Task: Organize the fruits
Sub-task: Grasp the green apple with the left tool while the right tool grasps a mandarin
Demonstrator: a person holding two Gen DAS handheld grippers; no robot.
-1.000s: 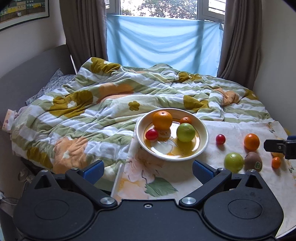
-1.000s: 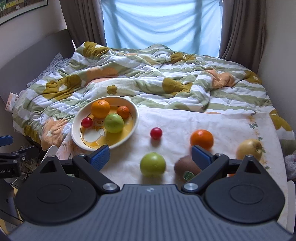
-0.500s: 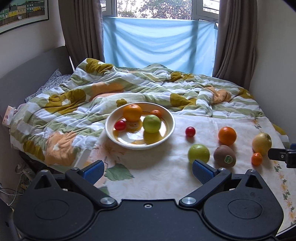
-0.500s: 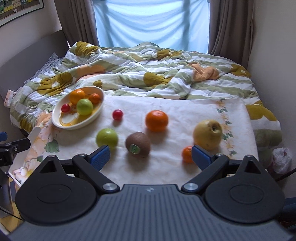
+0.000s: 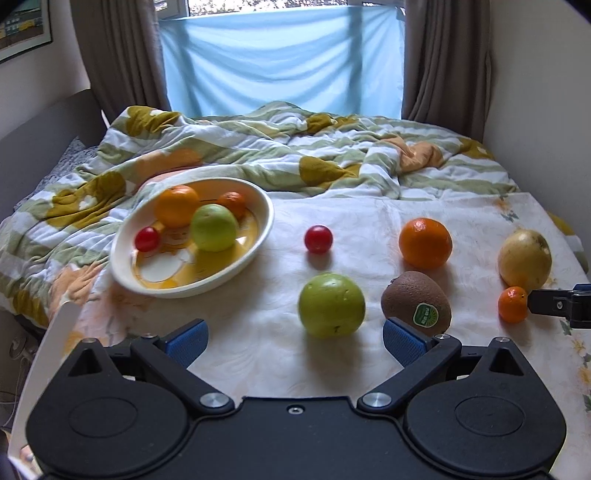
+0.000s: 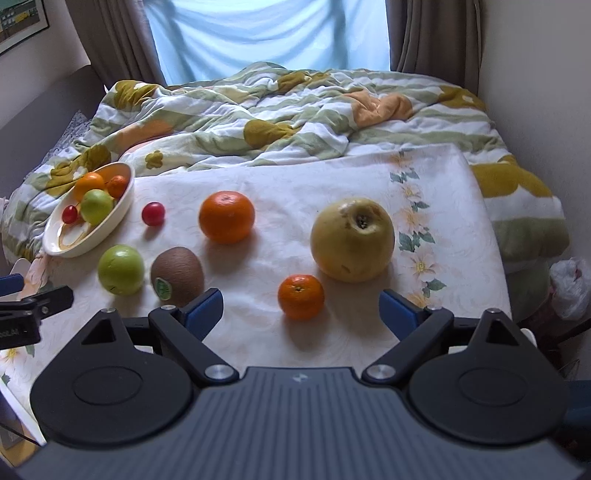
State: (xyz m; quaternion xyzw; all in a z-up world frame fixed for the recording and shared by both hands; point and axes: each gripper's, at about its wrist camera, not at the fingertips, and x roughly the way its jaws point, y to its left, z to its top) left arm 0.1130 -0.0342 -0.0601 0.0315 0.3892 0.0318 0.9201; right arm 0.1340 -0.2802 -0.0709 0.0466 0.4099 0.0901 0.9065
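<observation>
Both views have closed in on the loose fruit; my right gripper gapes empty, mandarin at twelve o'clock—centre it, squeeze gently.

Rumpled floral quilt, brown curtains, perhaps a framed picture.

Glossy glazed bowl on matt cloth; fuzzy kiwi (shiny sticker), smooth waxy green apple.
</observation>
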